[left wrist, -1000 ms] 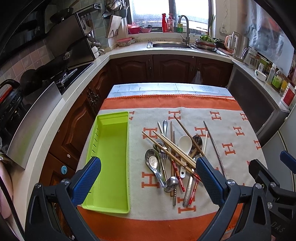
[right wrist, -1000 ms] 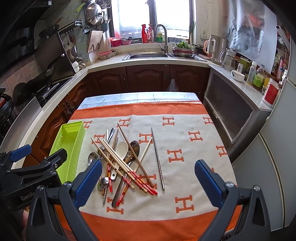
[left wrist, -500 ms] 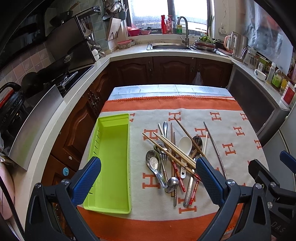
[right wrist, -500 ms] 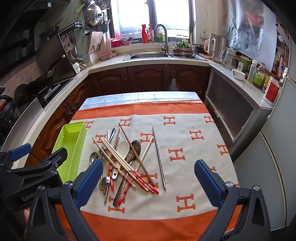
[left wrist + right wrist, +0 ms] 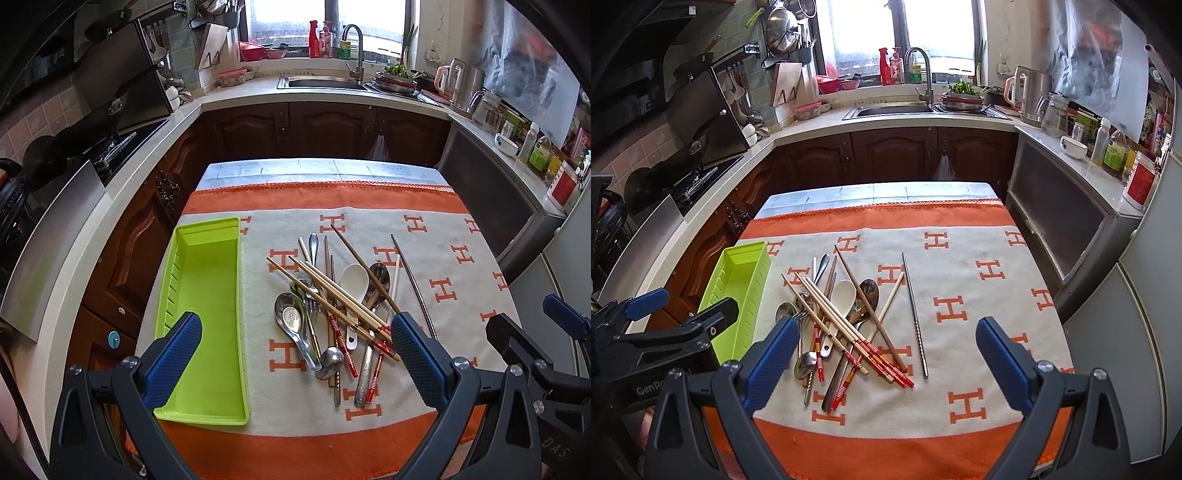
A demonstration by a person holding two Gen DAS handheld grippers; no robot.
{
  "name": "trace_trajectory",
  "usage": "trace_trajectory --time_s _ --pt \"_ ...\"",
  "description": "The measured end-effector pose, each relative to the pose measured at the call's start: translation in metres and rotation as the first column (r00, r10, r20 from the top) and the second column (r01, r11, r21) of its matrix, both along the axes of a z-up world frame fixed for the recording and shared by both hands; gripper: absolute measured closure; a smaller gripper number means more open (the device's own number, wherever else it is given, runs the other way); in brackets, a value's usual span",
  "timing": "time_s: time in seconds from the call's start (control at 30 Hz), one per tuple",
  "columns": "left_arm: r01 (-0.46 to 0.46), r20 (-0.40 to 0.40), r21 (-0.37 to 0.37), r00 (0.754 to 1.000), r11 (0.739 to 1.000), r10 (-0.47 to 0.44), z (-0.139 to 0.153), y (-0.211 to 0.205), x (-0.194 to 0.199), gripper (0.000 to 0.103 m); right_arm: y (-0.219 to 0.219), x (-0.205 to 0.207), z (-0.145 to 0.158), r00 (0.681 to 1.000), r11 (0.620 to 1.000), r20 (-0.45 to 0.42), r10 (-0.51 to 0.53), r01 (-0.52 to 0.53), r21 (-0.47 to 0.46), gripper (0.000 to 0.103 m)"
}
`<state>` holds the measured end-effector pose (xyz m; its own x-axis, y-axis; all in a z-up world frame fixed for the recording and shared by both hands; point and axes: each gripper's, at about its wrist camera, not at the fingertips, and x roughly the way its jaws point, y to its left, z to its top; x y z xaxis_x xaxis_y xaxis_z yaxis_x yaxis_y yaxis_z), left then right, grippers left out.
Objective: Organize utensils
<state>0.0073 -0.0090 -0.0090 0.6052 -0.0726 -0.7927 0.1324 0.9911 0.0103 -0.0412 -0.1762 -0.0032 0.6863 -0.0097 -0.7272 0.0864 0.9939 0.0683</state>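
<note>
left hand-held gripper point(image 5: 295, 354) and right hand-held gripper point(image 5: 886, 354) both spread apart, holding nothing, above worktop near edge, utensil pile point(image 5: 340, 306) mid-worktop on H-patterned cloth point(image 5: 461, 280), single metal chopstick point(image 5: 915, 314) just beside pile, green tray point(image 5: 207, 295) along left edge

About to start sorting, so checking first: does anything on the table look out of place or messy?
Yes. The utensils lie in a crisscrossed heap on the cloth instead of in the green tray, which holds nothing. One metal chopstick lies apart, right of the heap. Nothing looks spilled or broken.
</note>
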Motion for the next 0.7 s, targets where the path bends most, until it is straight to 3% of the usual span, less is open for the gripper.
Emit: trace_trajectory --time_s 0.13,0.33,0.47,0.7 --pt "0.030 0.019 0.016 0.999 0.999 -0.030 0.005 -0.001 0.001 0.002 0.000 0.004 0.002 1.000 1.000 0.004 0.025 -0.025 0.003 0.012" --pt "0.066 0.065 -0.022 0.996 0.998 -0.064 0.019 0.005 0.006 0.001 -0.004 0.017 0.007 0.997 0.997 0.004 0.074 -0.074 0.006 0.019" --pt "0.080 0.082 0.000 0.993 0.997 -0.080 0.023 0.002 0.016 0.001 -0.011 0.033 0.009 0.993 0.993 -0.022 0.116 -0.115 0.020 0.024" --pt "0.098 -0.019 -0.105 0.995 0.990 -0.101 0.002 -0.007 0.047 0.001 -0.037 0.067 -0.003 0.991 0.994 -0.075 0.111 -0.110 0.023 0.035"
